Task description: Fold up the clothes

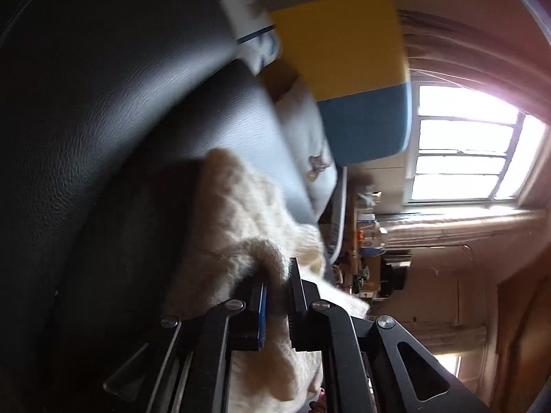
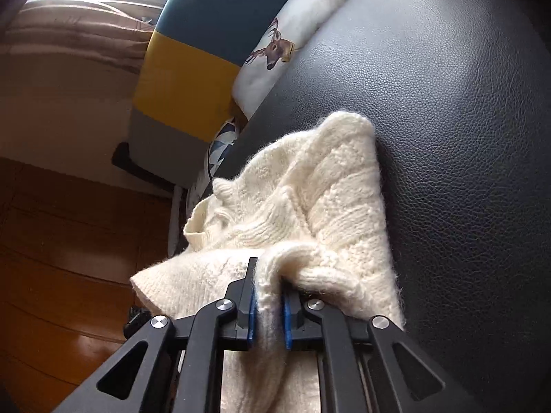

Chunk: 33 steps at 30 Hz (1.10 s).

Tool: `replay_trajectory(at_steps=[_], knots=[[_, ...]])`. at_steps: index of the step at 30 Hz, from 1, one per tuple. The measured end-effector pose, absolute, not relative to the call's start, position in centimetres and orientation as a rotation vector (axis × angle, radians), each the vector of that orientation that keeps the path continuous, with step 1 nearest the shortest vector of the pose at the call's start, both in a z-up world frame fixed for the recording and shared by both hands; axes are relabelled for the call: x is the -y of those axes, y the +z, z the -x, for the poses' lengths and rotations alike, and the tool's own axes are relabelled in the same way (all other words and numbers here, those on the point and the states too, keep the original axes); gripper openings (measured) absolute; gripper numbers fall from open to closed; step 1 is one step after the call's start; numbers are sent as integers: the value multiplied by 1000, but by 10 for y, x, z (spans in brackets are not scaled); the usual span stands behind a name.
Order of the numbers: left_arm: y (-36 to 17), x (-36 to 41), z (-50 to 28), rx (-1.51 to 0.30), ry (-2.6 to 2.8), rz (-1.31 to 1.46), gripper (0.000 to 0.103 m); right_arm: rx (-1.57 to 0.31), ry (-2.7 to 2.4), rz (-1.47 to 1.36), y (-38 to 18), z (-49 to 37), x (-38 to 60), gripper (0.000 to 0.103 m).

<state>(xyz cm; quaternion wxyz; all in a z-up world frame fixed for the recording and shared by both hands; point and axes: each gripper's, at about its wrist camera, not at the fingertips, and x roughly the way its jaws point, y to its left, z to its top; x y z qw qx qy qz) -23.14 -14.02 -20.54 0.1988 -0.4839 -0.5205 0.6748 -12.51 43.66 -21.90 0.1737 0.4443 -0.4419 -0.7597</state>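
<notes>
Wool fills the middle of your left wrist view: a cream knitted sweater [image 1: 248,213] lies draped over the black leather sofa [image 1: 120,103], and a fold of it runs back between the two fingers of your left hand-held gripper [image 1: 277,296]. The fingers are pressed together on that fold, pinching the knit, with the blue pad [image 1: 263,313] of one finger against the fabric. The whole view is rolled sideways and blurred. Beyond the sweater, a white cushion [image 1: 310,144] leans against the sofa, and a chair back in yellow and blue blocks [image 1: 347,69] stands just past it. A bright window [image 1: 471,144] and curtains [image 1: 465,44] fill the far side.

Your right wrist view is sharper. The same sweater [image 2: 310,199] is bunched on the sofa [image 2: 447,103], with part of it hanging off the sofa's edge toward the wooden floor [image 2: 69,258]. Your right hand-held gripper [image 2: 268,296] pinches a thick ridge of the knit between its two blue pads [image 2: 287,320]; the fabric is squeezed narrow there and spreads out again behind the fingers. A white cushion with a deer printed on it [image 2: 275,44] sits at the sofa's far end, touching the chair back in blue, yellow and grey [image 2: 193,69]. A second, blue-patterned cushion [image 2: 220,144] peeks out below it.
</notes>
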Motion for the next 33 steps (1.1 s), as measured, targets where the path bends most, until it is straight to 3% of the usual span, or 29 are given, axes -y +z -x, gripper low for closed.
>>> replay_trajectory(at_steps=[7,11,16,19,25,27,33], knots=[[-196,136,200,1261,1959,1358,9,1185,-2107,-1297,-220,76,-434,9],[-193,145,158,1245,1960,1380,9,1119,-2118,-1338,-210,42,-427,10],[-180,151,111,1227,1975,1403,10,1156,-2023,-1362,-192,15,-415,40],[-170,153,93,1219,1986,1397,10,1152,-1946,-1344,-187,21,-403,52],[-160,154,91,1301,1878,1349,23,1118,-1875,-1301,-180,29,-384,52],[-158,153,93,1336,1835,1335,32,1139,-1883,-1269,-178,33,-384,52],[-159,160,119,1495,1798,1259,34,1308,-1970,-1150,-177,67,-401,52]])
